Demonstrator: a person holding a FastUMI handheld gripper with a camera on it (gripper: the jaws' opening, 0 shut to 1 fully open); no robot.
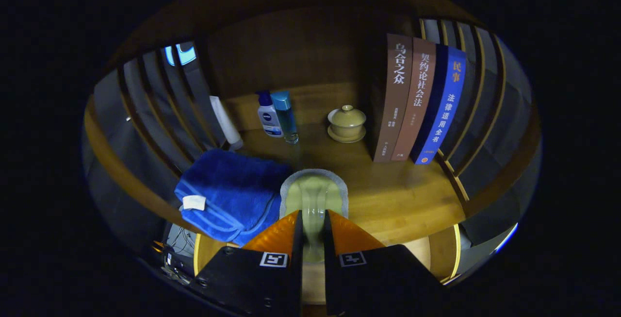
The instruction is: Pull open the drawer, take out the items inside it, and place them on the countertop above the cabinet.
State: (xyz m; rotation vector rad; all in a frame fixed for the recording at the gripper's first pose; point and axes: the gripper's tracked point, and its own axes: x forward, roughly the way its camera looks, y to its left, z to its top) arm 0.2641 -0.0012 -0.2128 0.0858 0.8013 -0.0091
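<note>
The gripper points forward and slightly down, its two fingers running side by side with only a narrow gap between them. They are drawn close together and pinch a pale green cloth, both fingers pressing on the fold that runs between them, while the rest of the cloth spreads just ahead of the fingertips.

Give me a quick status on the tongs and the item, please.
Tongs shut on green cloth, held over countertop. Blue towel already down, touching the cloth. Bottles, lidded cup, books stand beyond.
</note>
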